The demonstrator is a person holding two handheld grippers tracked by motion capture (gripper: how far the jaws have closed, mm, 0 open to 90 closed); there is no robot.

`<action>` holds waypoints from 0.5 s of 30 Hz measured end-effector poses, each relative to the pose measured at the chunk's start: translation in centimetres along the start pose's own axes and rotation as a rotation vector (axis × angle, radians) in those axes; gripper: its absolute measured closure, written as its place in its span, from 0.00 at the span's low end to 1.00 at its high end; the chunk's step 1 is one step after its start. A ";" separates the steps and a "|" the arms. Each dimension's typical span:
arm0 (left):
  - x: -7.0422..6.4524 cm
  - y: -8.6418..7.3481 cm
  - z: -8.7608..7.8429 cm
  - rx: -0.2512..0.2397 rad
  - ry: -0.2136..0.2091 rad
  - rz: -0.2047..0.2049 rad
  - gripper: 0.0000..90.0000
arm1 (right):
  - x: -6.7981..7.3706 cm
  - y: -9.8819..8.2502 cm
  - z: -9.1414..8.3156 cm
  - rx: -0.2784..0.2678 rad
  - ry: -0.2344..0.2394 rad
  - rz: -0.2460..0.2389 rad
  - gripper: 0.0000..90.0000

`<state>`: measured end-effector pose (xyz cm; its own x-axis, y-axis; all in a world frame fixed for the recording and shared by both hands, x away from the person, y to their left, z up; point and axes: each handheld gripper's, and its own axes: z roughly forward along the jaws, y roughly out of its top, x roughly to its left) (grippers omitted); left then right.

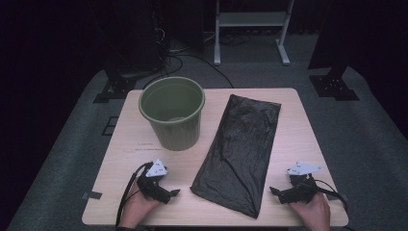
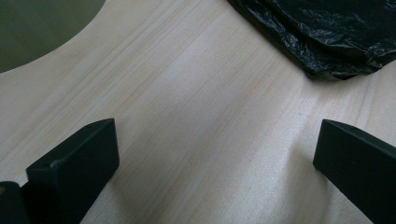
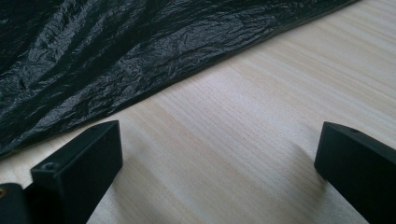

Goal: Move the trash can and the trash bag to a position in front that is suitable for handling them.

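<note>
A black plastic bin bag (image 1: pixel 240 149) lies flat along the middle of the pale wooden table (image 1: pixel 125 144). To its left stands an olive green bin (image 1: pixel 172 113), upright and empty as far as I can see. My left gripper (image 1: pixel 174 192) rests near the front edge, left of the bag's near corner (image 2: pixel 336 42), jaws wide open over bare wood. My right gripper (image 1: pixel 275 191) sits right of the bag, also open, with the bag's crinkled edge (image 3: pixel 140 60) just ahead of its jaws. Neither holds anything.
The bin's side (image 2: pixel 37 28) shows at the top left of the left gripper view. Beyond the table are a white stand's legs (image 1: pixel 250 33), dark equipment bases (image 1: pixel 334 84) and cables (image 1: pixel 178 60) on grey carpet. Tape tabs (image 1: pixel 91 195) mark the table's front corners.
</note>
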<state>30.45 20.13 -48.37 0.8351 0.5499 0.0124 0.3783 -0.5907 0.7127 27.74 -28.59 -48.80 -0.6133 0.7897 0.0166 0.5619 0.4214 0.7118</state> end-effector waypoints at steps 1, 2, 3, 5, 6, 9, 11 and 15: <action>0.0 0.0 0.0 0.000 0.000 0.000 0.00 | 0.0 0.0 0.0 0.000 0.000 -0.001 0.00; 0.0 0.0 0.0 -0.001 0.000 -0.001 0.00 | 0.0 0.0 0.0 0.000 0.000 -0.002 0.00; 0.0 0.0 0.0 -0.001 0.000 -0.001 0.00 | 0.0 0.0 0.0 0.000 0.000 -0.002 0.00; 0.0 0.0 0.0 -0.001 0.000 -0.002 0.00 | 0.0 0.0 -0.1 0.000 0.001 -0.004 0.00; 0.0 0.0 0.0 -0.001 0.001 -0.002 0.00 | 0.0 0.0 -0.1 -0.001 0.001 -0.003 0.00; 0.1 0.0 0.0 0.000 0.005 -0.007 0.00 | 0.1 -0.1 -0.2 -0.005 0.004 -0.001 0.00; 0.0 0.0 0.0 0.000 0.006 -0.007 0.00 | 0.0 0.0 -0.5 -0.021 0.013 0.011 0.00; 0.0 0.0 0.0 0.001 0.008 -0.010 0.00 | -0.2 0.2 -1.0 -0.036 0.010 0.024 0.00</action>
<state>30.47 20.16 -48.36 0.8282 0.5603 0.0113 0.3865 -0.5857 0.7124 27.42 -29.15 -47.93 -0.6056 0.7947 0.0413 0.5567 0.3859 0.7357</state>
